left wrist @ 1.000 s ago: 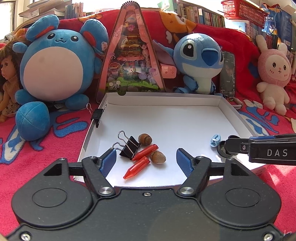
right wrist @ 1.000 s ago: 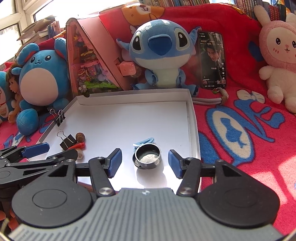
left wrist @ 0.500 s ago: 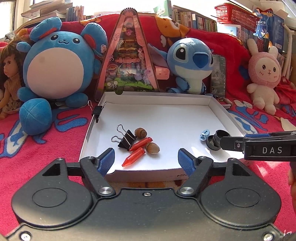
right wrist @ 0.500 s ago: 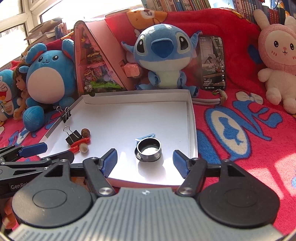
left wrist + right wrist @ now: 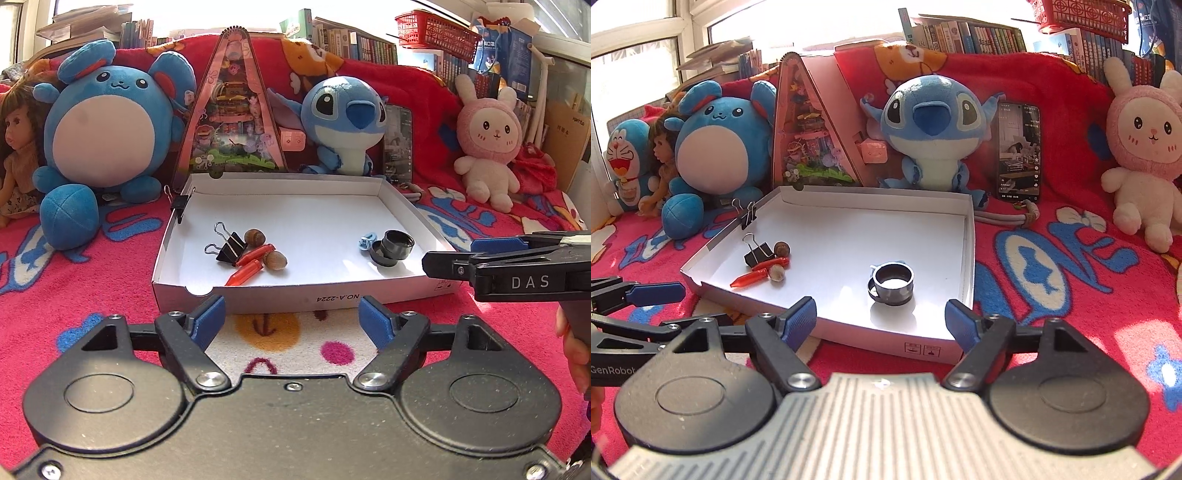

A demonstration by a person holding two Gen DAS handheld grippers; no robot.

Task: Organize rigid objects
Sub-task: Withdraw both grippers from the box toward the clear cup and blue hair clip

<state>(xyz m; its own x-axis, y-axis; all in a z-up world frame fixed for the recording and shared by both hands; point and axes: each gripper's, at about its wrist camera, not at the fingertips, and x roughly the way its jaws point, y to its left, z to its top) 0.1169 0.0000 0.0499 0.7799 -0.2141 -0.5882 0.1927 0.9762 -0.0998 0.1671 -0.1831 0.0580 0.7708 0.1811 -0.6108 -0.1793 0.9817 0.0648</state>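
A white shallow box (image 5: 303, 291) (image 5: 923, 347) lies on the red blanket. At its left lie a black binder clip (image 5: 229, 247) (image 5: 757, 253), two orange pointed pieces (image 5: 245, 275) (image 5: 753, 277) and two brown nuts (image 5: 255, 236) (image 5: 782, 249). At its right lie a dark metal ring (image 5: 397, 245) (image 5: 894, 282) and a small blue clip (image 5: 367, 242). My left gripper (image 5: 293, 319) is open and empty in front of the box. My right gripper (image 5: 881, 317) is open and empty at the box's near edge, and shows from the side in the left wrist view (image 5: 480, 258).
Another binder clip (image 5: 181, 205) is clamped on the box's left wall. Behind the box stand plush toys (image 5: 103, 140), a triangular toy house (image 5: 232, 122), a Stitch plush (image 5: 931, 129), a phone (image 5: 1019, 151) and a pink bunny (image 5: 1145, 155). Books line the back.
Both grippers have drawn back out of the box toward me. The objects in the box stay where they were; the ring lies free of the right gripper.
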